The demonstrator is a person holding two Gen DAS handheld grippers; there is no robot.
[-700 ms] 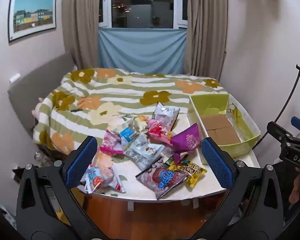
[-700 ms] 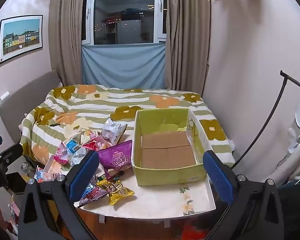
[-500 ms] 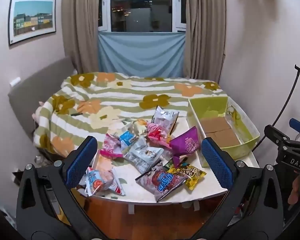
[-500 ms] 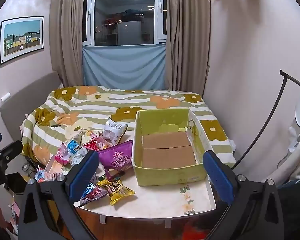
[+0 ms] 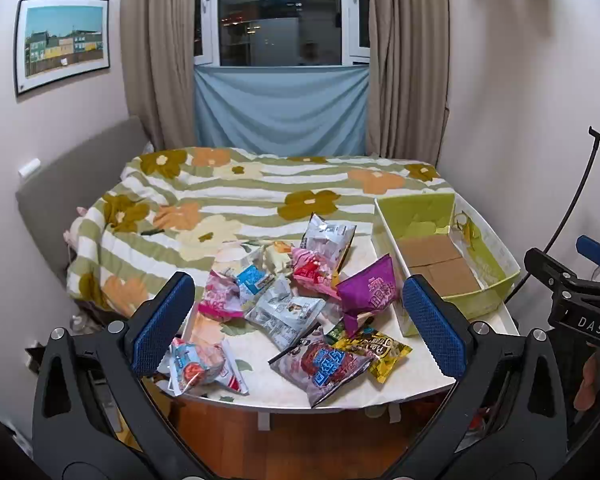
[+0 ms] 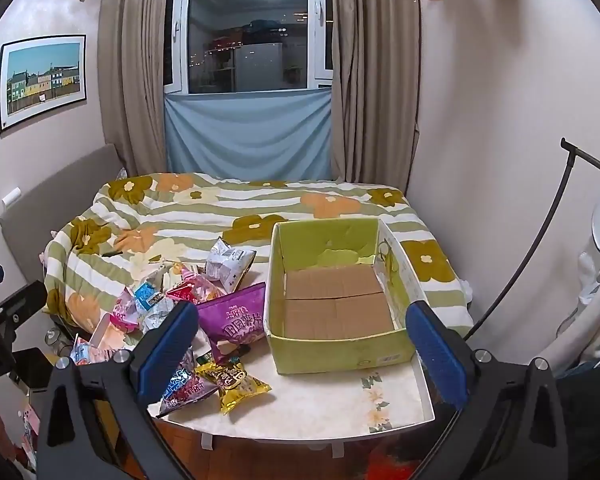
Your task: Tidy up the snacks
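Observation:
Several snack packets lie in a heap on the left half of a small white table (image 5: 340, 394): a purple bag (image 5: 369, 290), a yellow packet (image 5: 380, 350), a blue-red packet (image 5: 320, 364), a grey packet (image 5: 286, 314). A green cardboard box (image 6: 332, 300) stands empty on the table's right half; it also shows in the left wrist view (image 5: 440, 256). My left gripper (image 5: 298, 322) is open and empty, held back above the table's near edge before the heap. My right gripper (image 6: 302, 354) is open and empty before the box.
A bed with a flowered green-striped blanket (image 5: 268, 188) lies right behind the table. A wall is close on the right, with a black stand pole (image 6: 540, 248). Wooden floor (image 5: 300, 440) shows below the table edge.
Both views have tilted up slightly, so the table sits lower in the frames. Nothing on the table has moved and both grippers stay open.

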